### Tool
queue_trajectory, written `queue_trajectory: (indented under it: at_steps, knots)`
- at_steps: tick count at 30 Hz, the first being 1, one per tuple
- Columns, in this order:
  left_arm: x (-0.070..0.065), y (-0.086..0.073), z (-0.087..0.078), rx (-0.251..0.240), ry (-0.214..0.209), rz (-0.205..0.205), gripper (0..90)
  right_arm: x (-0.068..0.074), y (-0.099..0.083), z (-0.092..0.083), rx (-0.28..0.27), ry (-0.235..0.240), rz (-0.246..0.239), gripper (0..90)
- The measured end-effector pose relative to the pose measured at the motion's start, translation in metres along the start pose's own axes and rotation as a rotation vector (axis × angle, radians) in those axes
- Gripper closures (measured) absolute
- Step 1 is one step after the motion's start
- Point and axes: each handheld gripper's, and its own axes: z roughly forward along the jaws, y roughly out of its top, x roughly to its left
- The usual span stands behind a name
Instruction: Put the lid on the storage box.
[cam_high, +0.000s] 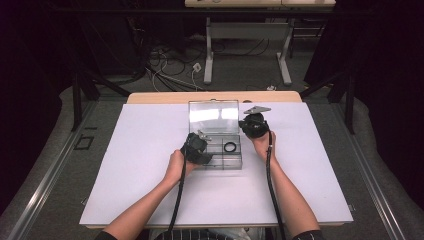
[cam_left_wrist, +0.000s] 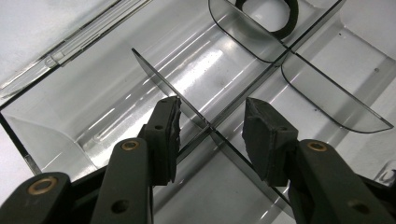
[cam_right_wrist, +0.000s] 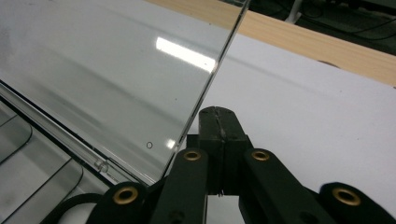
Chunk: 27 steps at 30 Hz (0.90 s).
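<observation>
The desk (cam_high: 150, 165) carries a white sheet and stands in a dark room, with cables on the floor behind it. At the middle of the desk sits a clear box (cam_high: 227, 161) with its lid (cam_high: 213, 117) raised upright at the far side.

**Progress.** The lid is already open. A black ring (cam_high: 230, 147) lies in one compartment on the right side of the box. The other compartments that can be seen look empty. Judged from this, the opening step is done, and the work inside the box, likely on the dividers or the ring, is not yet done.

**Left tool** (cam_high: 197, 148). It is at the near-left part of the box. In the left gripper view the left tool (cam_left_wrist: 211, 130) has its jaws partly open and astride a smoked divider (cam_left_wrist: 187, 109). The pads (cam_left_wrist: 170, 126) do not appear to press on it; a gap shows at each side.

**Right tool** (cam_high: 254, 125). It is just beside the right edge of the lid. In the right gripper view the right tool (cam_right_wrist: 219, 119) has its jaws fully closed with nothing between them. The lid edge (cam_right_wrist: 210, 88) runs up just left of the tip; contact cannot be confirmed.

**View differences.**
- The high view gives the layout: box, both hands, ring.
- The left gripper view gives the divider crossing and the ring (cam_left_wrist: 280, 25) beyond it.
- The right gripper view gives the closed jaws and the lid face.
</observation>
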Motion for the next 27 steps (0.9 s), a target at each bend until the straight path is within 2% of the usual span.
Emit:
queue_trajectory:
  at_steps: [4,5,6,7,10,12,14,17,21,22,25,27]
  knots:
    - [0.000,0.000,0.000,0.000,0.001,-0.001,56.0,0.000,0.003,-0.006,-0.032,-0.013,0.005,90.0]
    - [0.000,0.000,0.000,-0.001,0.001,0.001,56.1,-0.001,0.003,-0.007,-0.039,-0.011,0.001,90.0]
    - [0.000,0.000,0.000,-0.001,0.001,0.002,56.1,-0.001,0.004,-0.008,-0.048,0.012,0.003,90.0]
    - [0.000,0.000,0.000,-0.001,0.001,0.001,56.1,0.002,0.006,-0.008,-0.040,0.023,0.000,90.0]
    - [0.000,0.000,0.000,-0.001,0.002,0.008,56.1,0.012,0.011,-0.005,-0.014,0.005,-0.064,90.0]
    - [-0.001,0.000,0.000,-0.003,0.004,0.009,56.1,0.013,0.013,-0.004,0.000,-0.002,-0.068,90.0]
    - [-0.001,0.000,0.000,-0.001,0.004,0.012,56.1,0.010,0.010,-0.002,0.031,-0.012,-0.070,90.0]
    - [-0.001,0.000,0.000,0.001,0.004,0.013,56.1,0.003,0.004,0.002,0.092,-0.009,-0.036,90.0]
    - [0.000,0.000,0.000,0.000,0.003,0.013,56.1,-0.002,-0.003,0.011,0.193,0.019,-0.013,90.0]
    - [0.000,0.000,0.000,0.000,0.003,0.014,56.1,-0.003,-0.005,0.013,0.208,0.025,-0.021,90.0]
    - [0.000,0.000,0.000,-0.001,0.003,0.013,56.1,-0.002,-0.006,0.017,0.236,0.043,0.001,90.0]
    - [-0.001,-0.001,-0.001,-0.001,0.004,0.012,56.2,-0.002,-0.007,0.020,0.236,0.048,0.008,90.0]
